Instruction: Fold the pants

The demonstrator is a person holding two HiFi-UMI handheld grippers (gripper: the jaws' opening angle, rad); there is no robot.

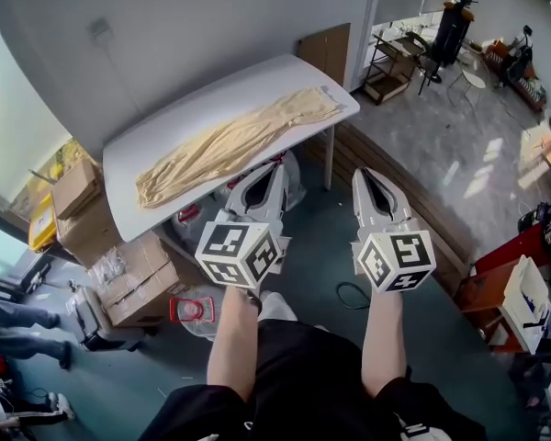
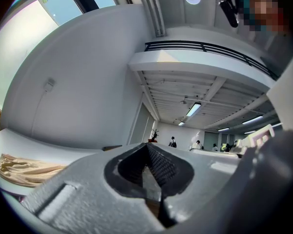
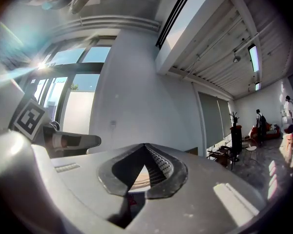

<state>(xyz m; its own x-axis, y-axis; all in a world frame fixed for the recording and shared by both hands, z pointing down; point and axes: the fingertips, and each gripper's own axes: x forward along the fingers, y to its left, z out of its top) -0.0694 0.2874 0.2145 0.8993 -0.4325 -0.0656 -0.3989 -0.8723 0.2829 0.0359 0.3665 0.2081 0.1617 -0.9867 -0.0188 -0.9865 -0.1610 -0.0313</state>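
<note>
Beige pants [image 1: 234, 141] lie stretched lengthwise on a white table [image 1: 211, 95], one end near its right corner. Both grippers are held side by side in the air, short of the table's near edge and pointing at it. The left gripper [image 1: 275, 168] has its jaws closed together with nothing between them, as the left gripper view [image 2: 147, 145] shows. My right gripper [image 1: 367, 175] is likewise shut and empty [image 3: 145, 145]. The pants [image 2: 24, 172] show low at the left of the left gripper view. The left gripper [image 3: 90, 140] also shows at the left of the right gripper view.
Cardboard boxes [image 1: 119, 265] are stacked under and left of the table, with a red-framed object [image 1: 191, 309] on the floor beside them. A black cable [image 1: 349, 294] lies on the green floor. A brown board [image 1: 326, 49] leans on the wall; a shelf cart [image 1: 395, 62] stands beyond.
</note>
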